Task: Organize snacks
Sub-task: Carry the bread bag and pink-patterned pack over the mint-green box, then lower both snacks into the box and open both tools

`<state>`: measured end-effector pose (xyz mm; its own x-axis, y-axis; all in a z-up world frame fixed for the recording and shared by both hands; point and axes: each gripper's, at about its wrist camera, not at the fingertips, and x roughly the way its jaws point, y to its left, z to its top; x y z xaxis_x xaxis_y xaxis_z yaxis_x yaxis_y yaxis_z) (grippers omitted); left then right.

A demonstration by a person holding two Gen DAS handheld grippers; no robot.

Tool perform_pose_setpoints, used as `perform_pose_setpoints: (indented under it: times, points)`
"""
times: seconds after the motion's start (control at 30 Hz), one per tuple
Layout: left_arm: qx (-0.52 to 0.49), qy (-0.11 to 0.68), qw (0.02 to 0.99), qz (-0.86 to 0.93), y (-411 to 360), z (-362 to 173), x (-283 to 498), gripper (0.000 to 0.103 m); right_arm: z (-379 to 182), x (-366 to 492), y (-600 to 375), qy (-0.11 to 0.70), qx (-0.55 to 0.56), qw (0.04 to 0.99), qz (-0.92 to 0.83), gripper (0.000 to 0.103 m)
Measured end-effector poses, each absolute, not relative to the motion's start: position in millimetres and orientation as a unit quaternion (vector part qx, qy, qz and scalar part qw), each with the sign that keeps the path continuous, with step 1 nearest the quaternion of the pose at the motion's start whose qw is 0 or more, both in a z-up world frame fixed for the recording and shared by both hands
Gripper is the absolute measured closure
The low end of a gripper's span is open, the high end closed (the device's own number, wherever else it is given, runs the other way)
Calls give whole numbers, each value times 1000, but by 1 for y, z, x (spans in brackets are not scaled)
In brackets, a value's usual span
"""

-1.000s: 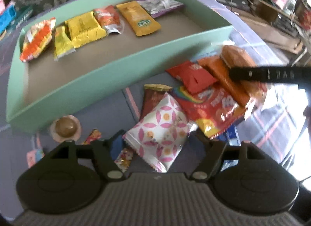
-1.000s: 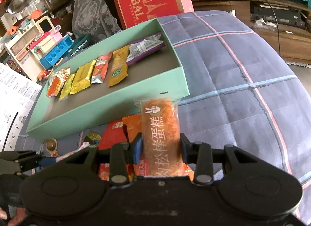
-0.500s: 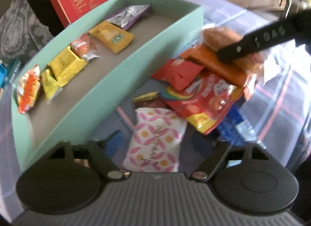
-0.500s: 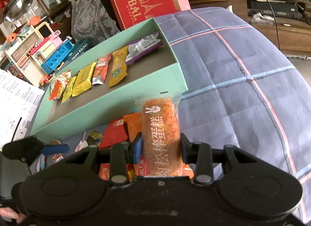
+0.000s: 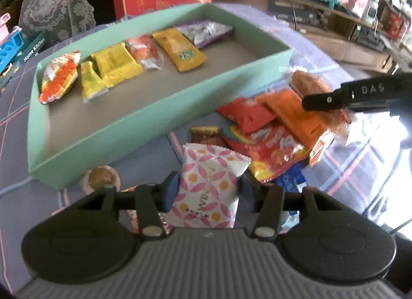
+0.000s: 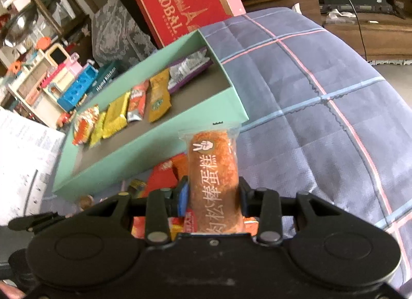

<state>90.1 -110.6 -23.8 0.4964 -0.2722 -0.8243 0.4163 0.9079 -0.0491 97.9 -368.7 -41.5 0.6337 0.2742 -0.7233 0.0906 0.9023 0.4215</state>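
My left gripper (image 5: 208, 190) is shut on a white packet with pink petals (image 5: 208, 183), near the front wall of the mint green box (image 5: 154, 116). My right gripper (image 6: 212, 196) is shut on an orange meat-floss cake packet (image 6: 212, 167), held above the snack pile beside the box's right corner (image 6: 237, 111). In the left wrist view the right gripper's finger (image 5: 360, 95) shows over that cake packet (image 5: 306, 84). Several snack packets (image 5: 116, 63) lie in a row along the box's far wall. A loose pile of red and orange packets (image 5: 270, 129) lies on the blue plaid cloth.
A red "GLOBAL" carton (image 6: 180, 5) stands behind the box. A small round brown candy (image 5: 101, 176) lies by the box's front left corner. Toys and a "Home Kitchen" box (image 6: 103, 80) sit at the left. White paper sheets (image 6: 23, 157) lie far left. Cluttered shelves stand at the right.
The left gripper closed on the pink-petal packet and lifted it toward the box. The right gripper kept its hold on the cake packet and rose slightly.
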Motion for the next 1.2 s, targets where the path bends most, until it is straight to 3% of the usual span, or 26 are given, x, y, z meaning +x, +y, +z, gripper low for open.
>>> perform_pose_setpoints:
  times: [0.37, 0.63, 0.83, 1.13, 1.17, 1.2]
  points:
    - [24, 409, 898, -160, -79, 27, 116, 53, -7, 103, -360, 397, 205, 892, 68, 67]
    - [16, 387, 911, -139, -92, 49, 180, 53, 26, 162, -355, 366, 184, 910, 71, 67]
    - [13, 413, 903, -117, -108, 28, 228, 53, 29, 221, -350, 375, 158, 911, 73, 67]
    - [19, 453, 885, -106, -113, -13, 254, 52, -9, 253, -340, 413, 136, 897, 78, 66]
    - [22, 454, 885, -103, -115, -15, 254, 52, -12, 253, -340, 414, 135, 897, 78, 64]
    - [28, 454, 885, -99, -117, -17, 254, 41, -11, 253, -341, 412, 132, 898, 77, 54]
